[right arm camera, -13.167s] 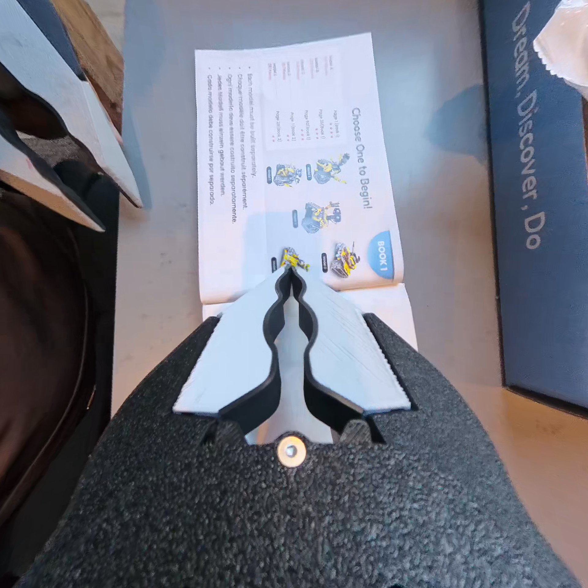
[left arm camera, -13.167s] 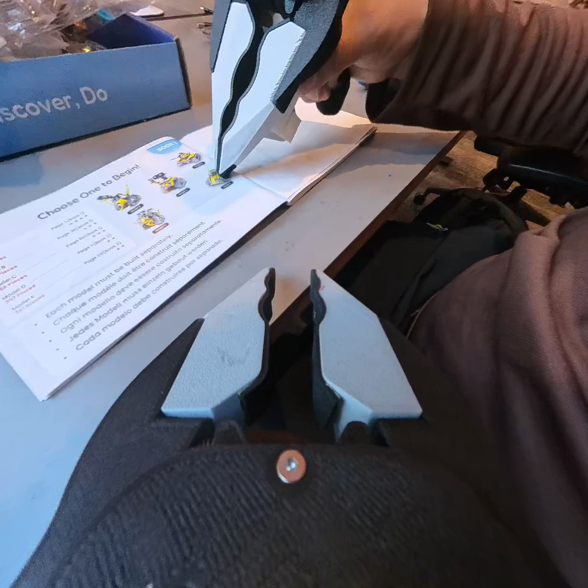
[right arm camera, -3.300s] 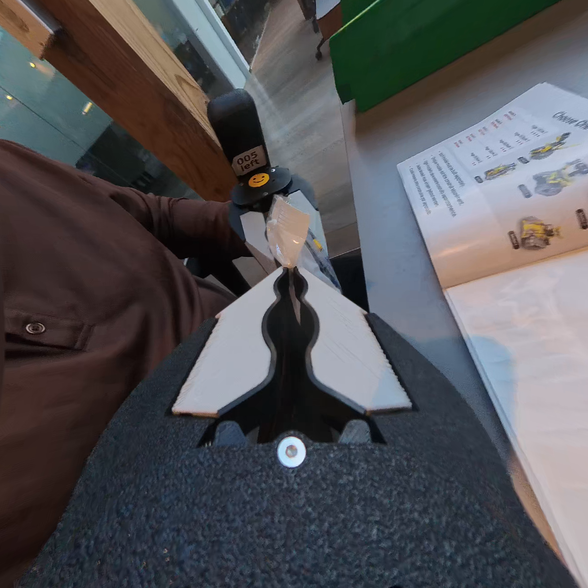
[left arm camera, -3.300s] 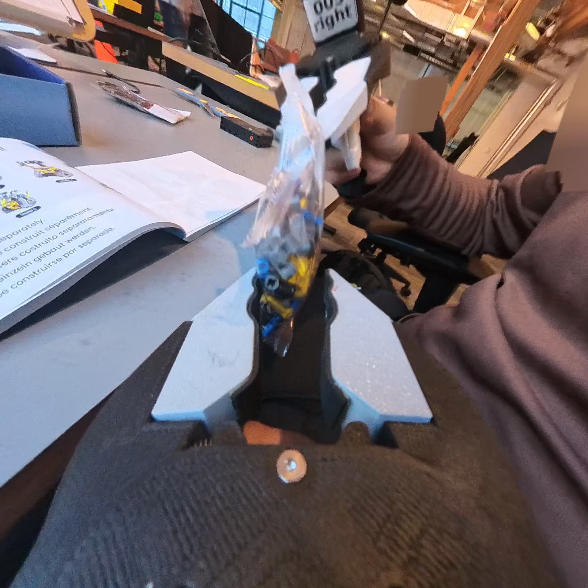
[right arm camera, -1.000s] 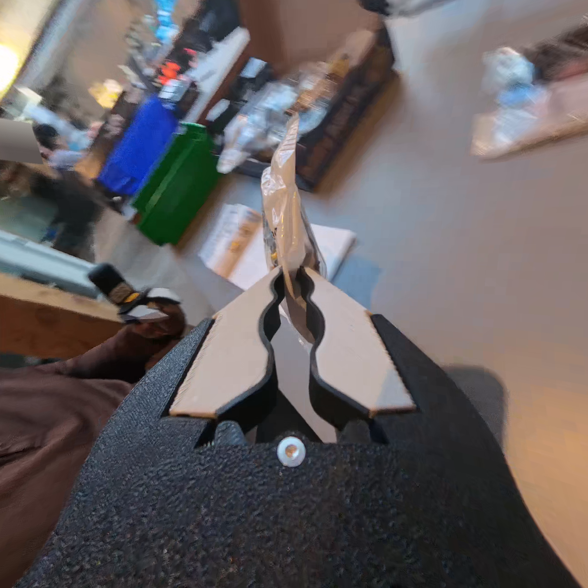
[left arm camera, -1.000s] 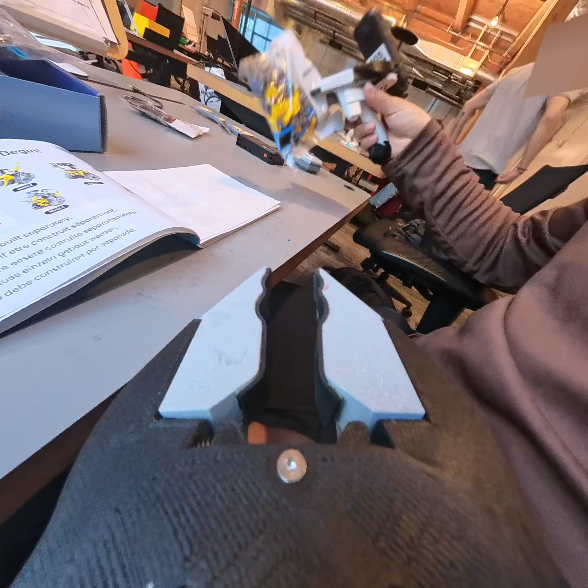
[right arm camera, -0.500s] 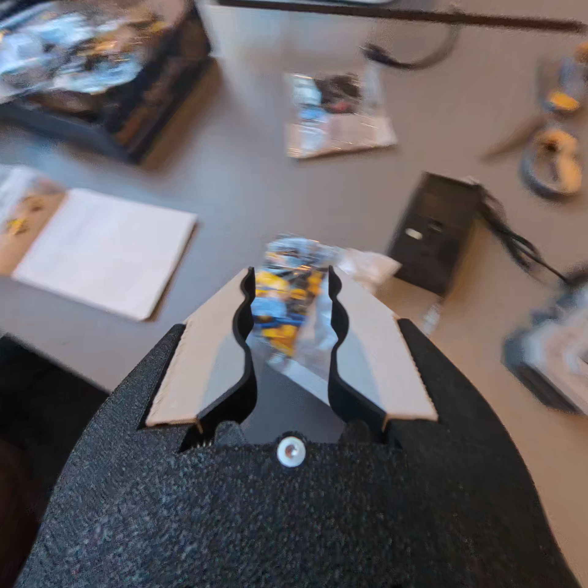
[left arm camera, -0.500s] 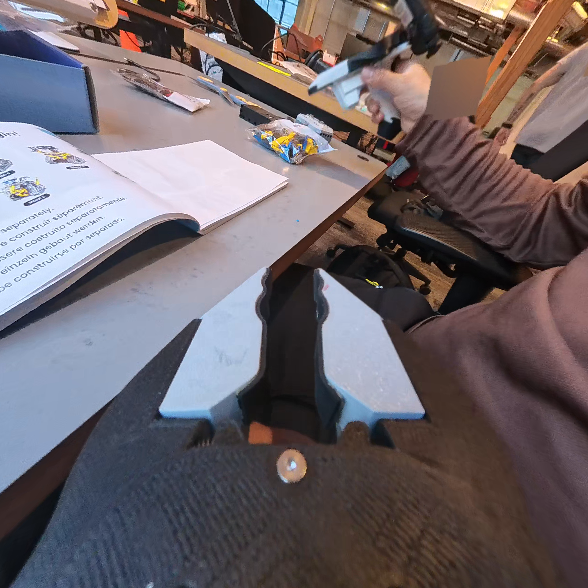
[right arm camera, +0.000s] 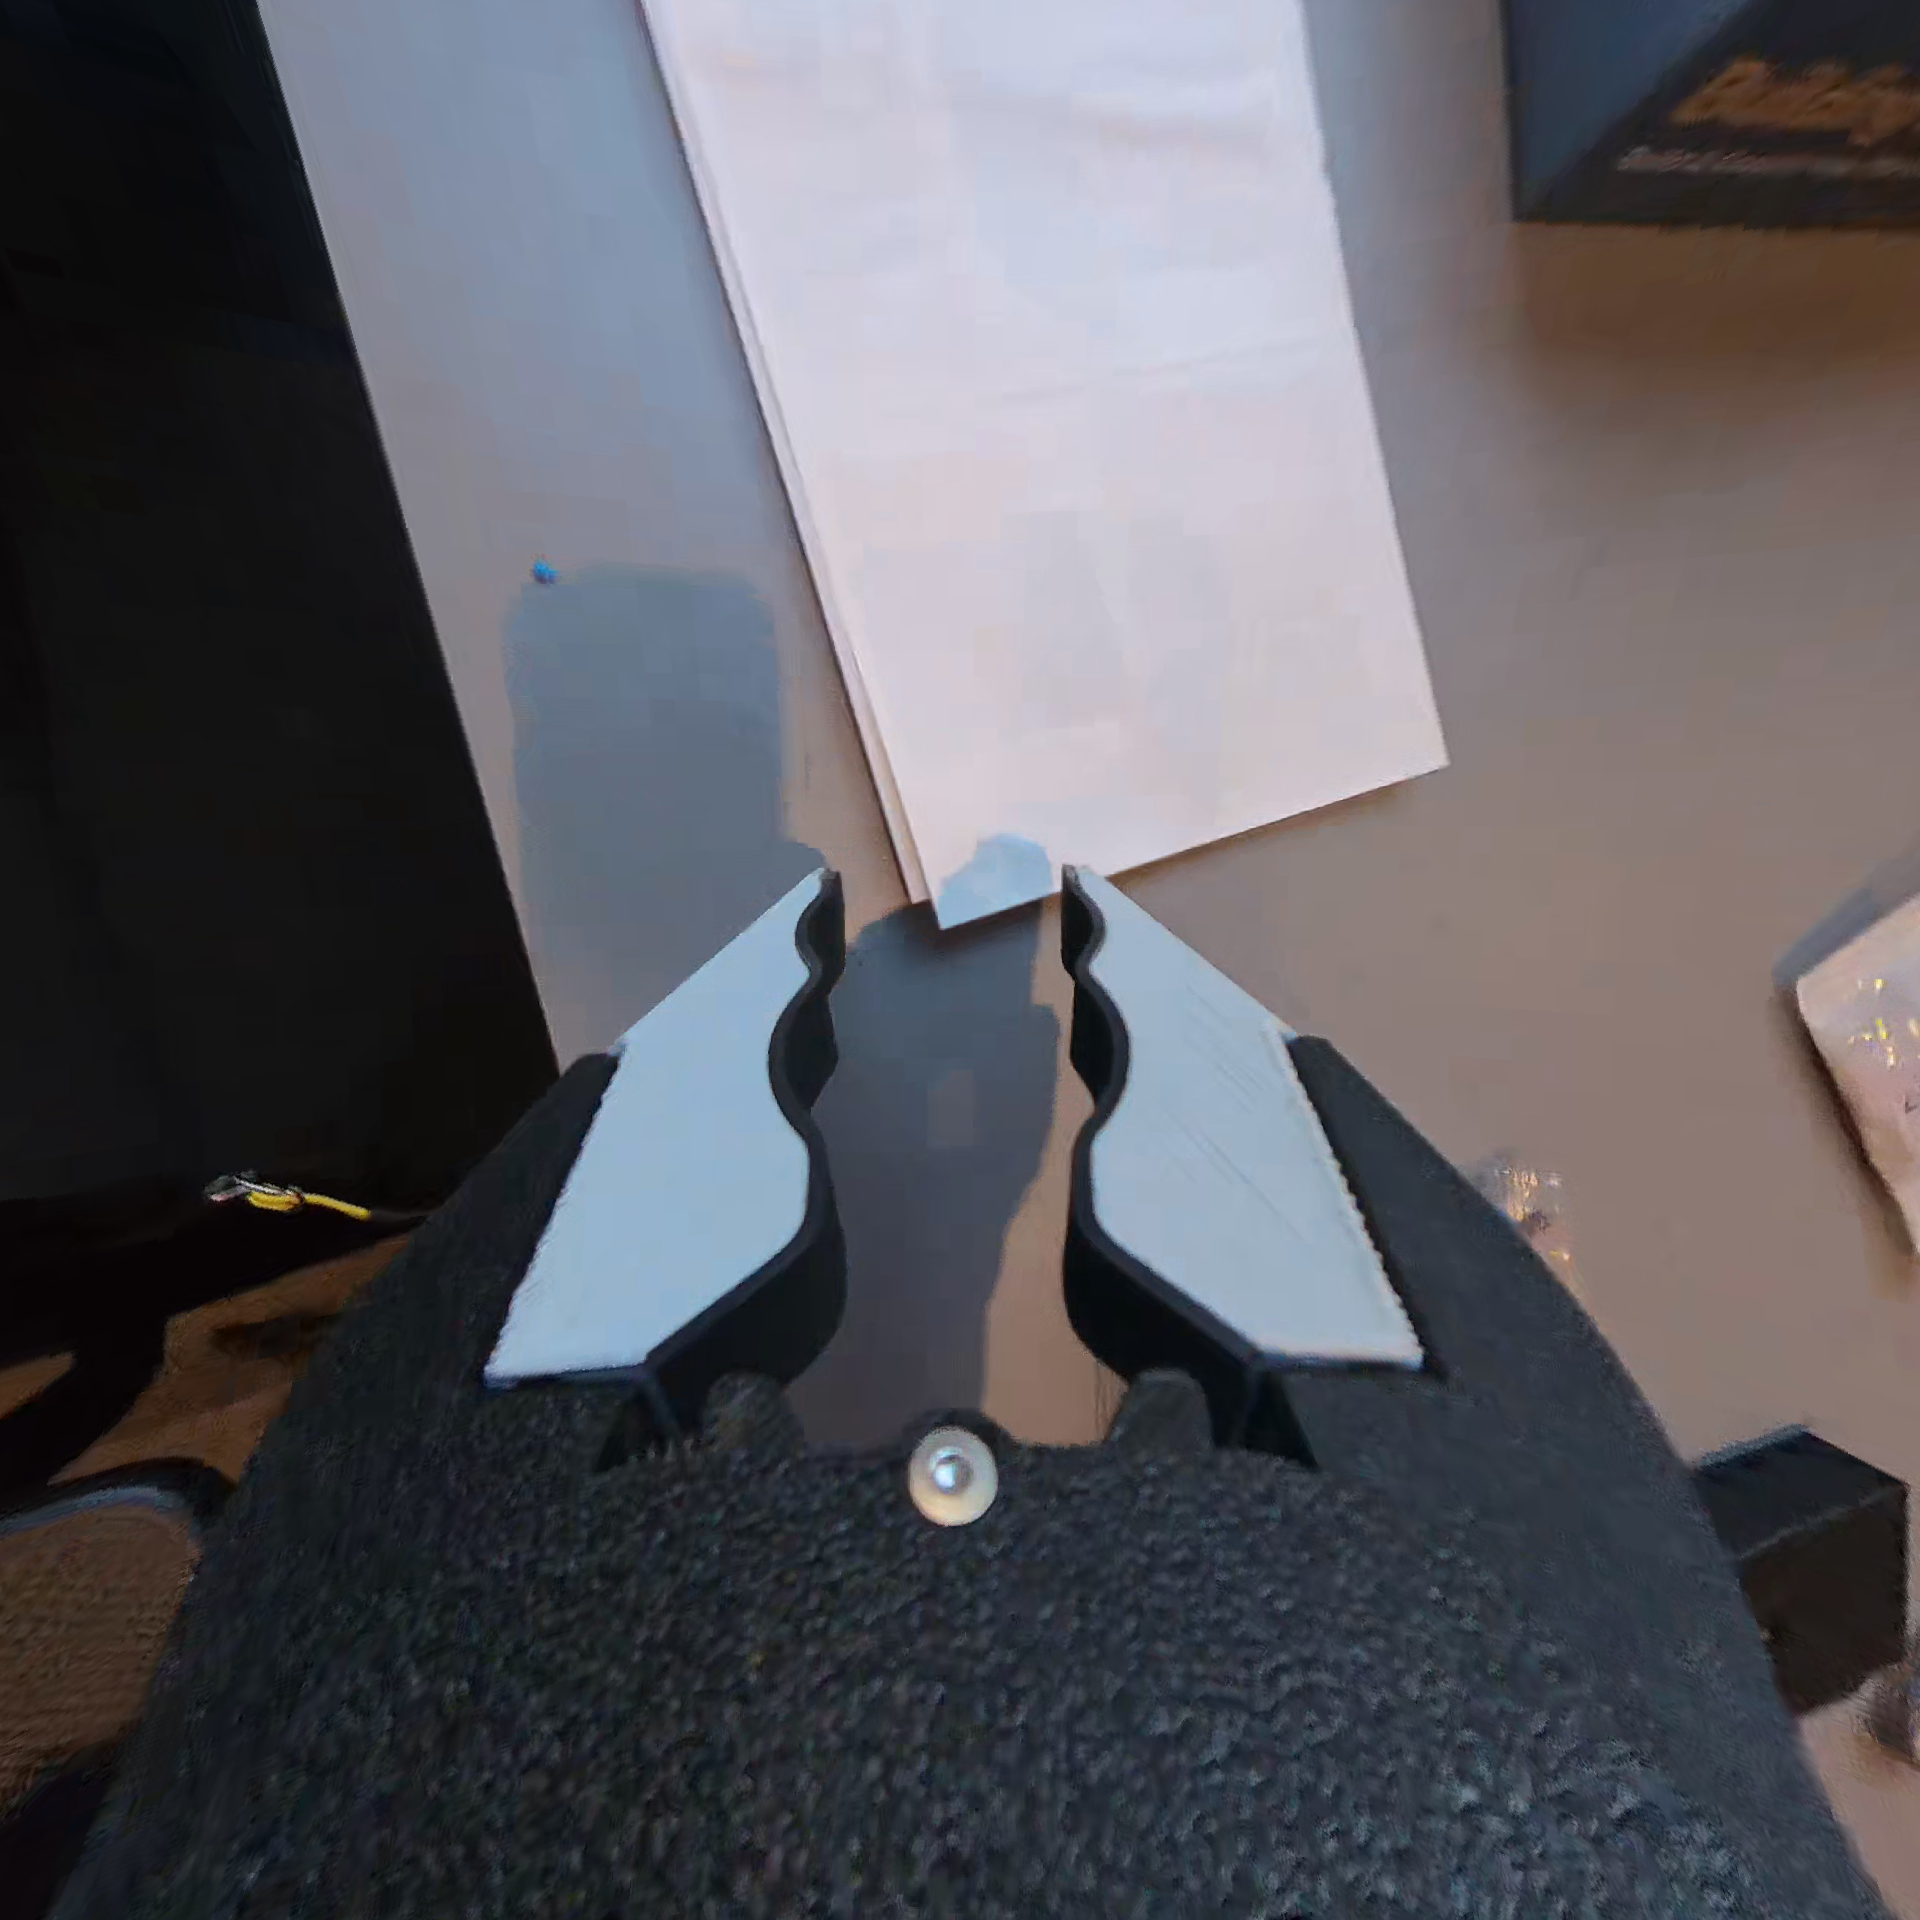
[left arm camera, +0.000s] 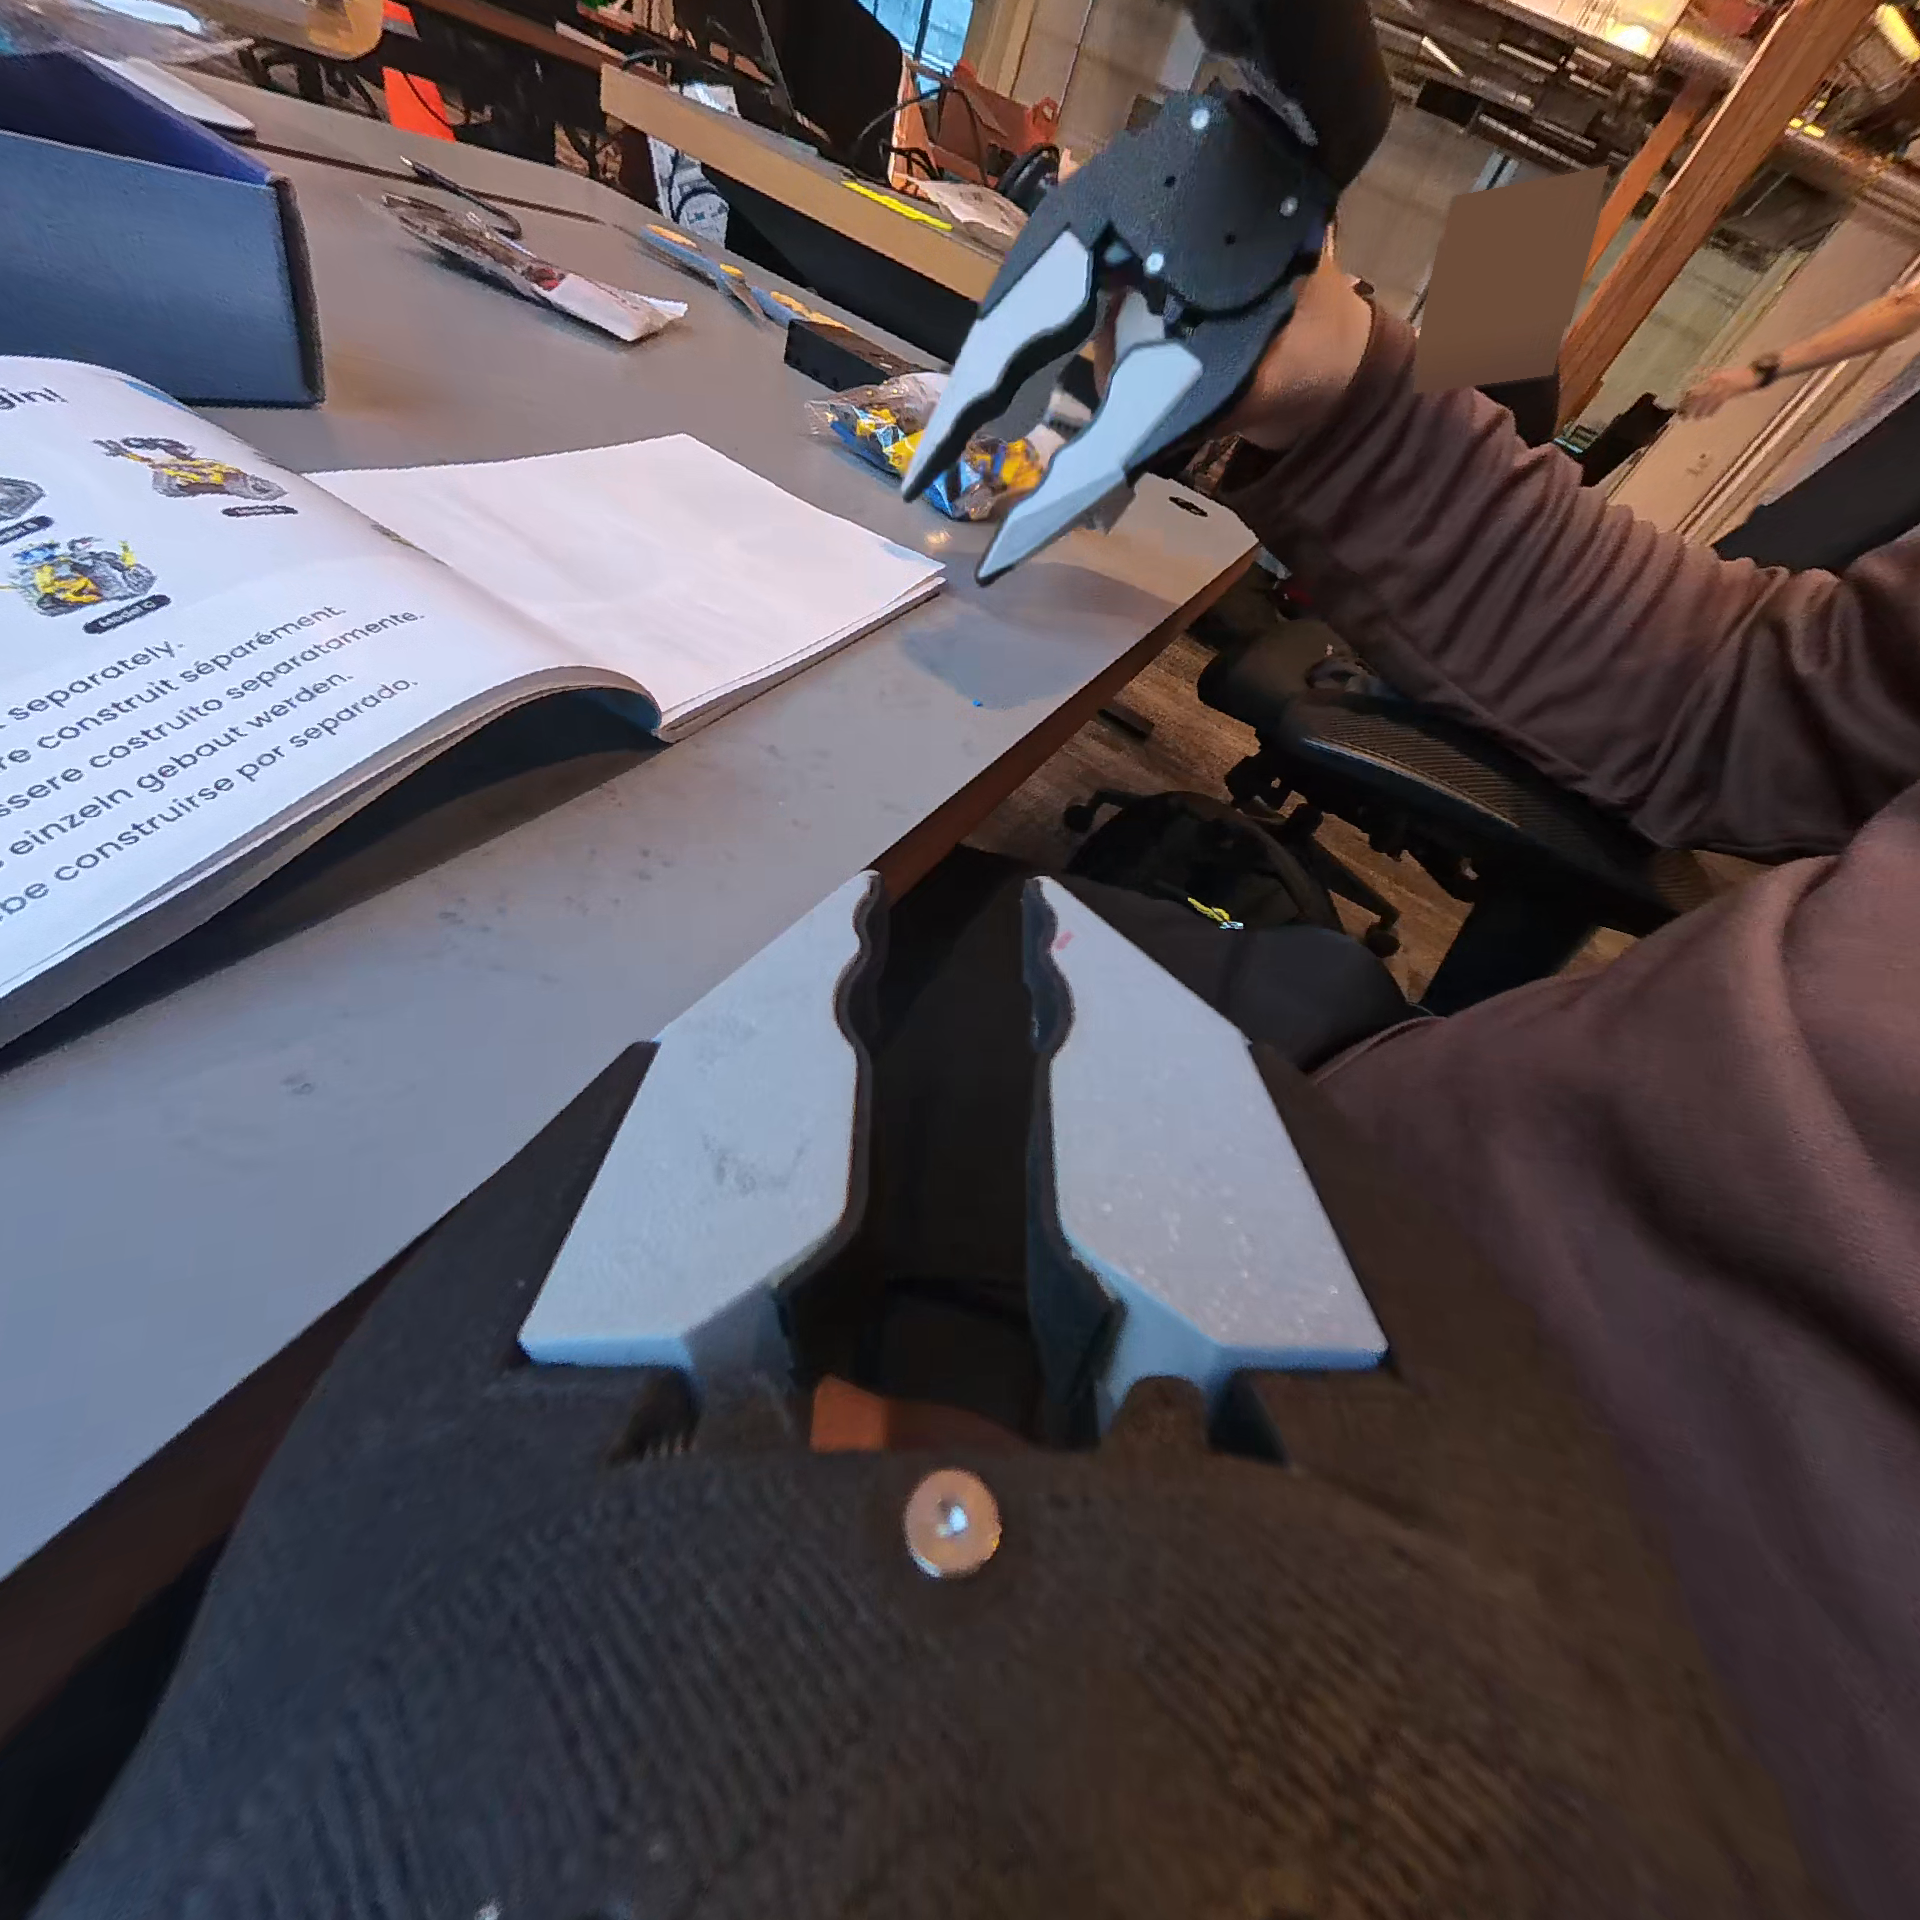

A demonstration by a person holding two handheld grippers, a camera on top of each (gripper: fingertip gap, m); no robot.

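Note:
My left gripper (left arm camera: 951, 904) is open and empty, held just off the near edge of the grey table (left arm camera: 520, 935), over a lap. My right gripper (right arm camera: 951, 883) is open and empty, pointing down at the table. The near corner of the open instruction booklet (right arm camera: 1039, 416) lies just beyond its fingertips. In the left wrist view the right gripper (left arm camera: 945, 535) hovers above the table beside the booklet (left arm camera: 623, 561). A clear bag of yellow, blue and grey bricks (left arm camera: 935, 447) lies on the table just behind it.
A dark blue box (left arm camera: 145, 270) stands at the back left. Another plastic packet (left arm camera: 540, 270) and a small black box (left arm camera: 842, 348) lie farther back. The bag's edge (right arm camera: 1860, 1049) and a black box (right arm camera: 1797, 1558) show at the right. An office chair (left arm camera: 1455, 779) stands past the table edge. One gripper's finger ends stand about 25 cm off the other's.
The right gripper let go of the bag of bricks onto the table, then swung back and down towards the booklet's corner, still open. The left gripper has hardly moved.

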